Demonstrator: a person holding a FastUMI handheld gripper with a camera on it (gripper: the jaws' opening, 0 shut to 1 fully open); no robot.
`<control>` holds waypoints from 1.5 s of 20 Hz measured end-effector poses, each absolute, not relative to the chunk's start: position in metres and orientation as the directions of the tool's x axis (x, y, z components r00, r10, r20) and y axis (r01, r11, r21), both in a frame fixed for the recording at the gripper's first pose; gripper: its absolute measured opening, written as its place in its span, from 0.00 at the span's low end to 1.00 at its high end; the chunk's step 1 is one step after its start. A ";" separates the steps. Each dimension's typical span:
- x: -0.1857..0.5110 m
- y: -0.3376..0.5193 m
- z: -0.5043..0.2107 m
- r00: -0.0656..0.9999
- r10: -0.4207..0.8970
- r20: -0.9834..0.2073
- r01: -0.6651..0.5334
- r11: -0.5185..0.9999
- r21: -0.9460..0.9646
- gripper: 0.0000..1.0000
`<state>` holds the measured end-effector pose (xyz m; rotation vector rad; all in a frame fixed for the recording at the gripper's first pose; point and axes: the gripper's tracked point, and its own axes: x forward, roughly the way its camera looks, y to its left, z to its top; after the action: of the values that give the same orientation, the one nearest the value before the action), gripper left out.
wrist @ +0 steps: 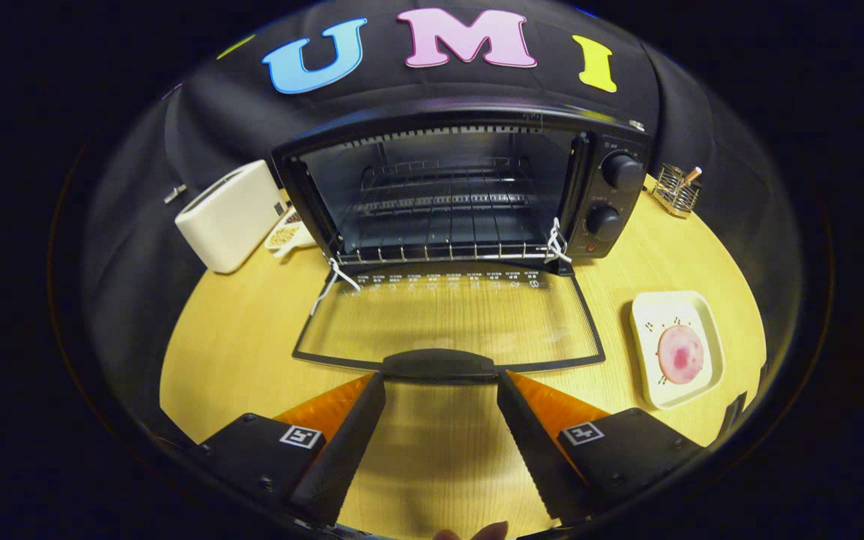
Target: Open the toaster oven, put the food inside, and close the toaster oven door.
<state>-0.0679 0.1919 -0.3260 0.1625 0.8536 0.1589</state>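
The black toaster oven [612, 195] stands at the back of the wooden table with its glass door [447, 319] folded down flat toward me. A wire rack [439, 225] shows inside the open cavity. The door's black handle [439, 365] lies just ahead of my fingertips. My gripper [441, 379] is open, one finger on each side of the handle's ends, nothing pressed between them. The food, a round pink slice [680, 354], rests on a cream square plate [649, 315] to the right of the door.
A white pop-up toaster [229, 217] stands left of the oven, with a small dish [286, 236] beside it. A wire holder [676, 191] sits at the back right. Bare table [237, 337] lies left of the door and between my fingers.
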 end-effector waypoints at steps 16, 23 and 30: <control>-0.065 -0.024 -0.279 0.602 0.284 -0.746 -0.122 0.956 0.266 0.99; -0.057 -0.120 -0.351 0.431 0.234 -0.871 -0.070 0.972 0.227 0.98; -0.041 -0.139 -0.409 0.262 0.252 -0.931 0.004 0.965 0.262 0.65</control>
<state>-0.0408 -0.1388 -0.4091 0.2288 1.2977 0.1700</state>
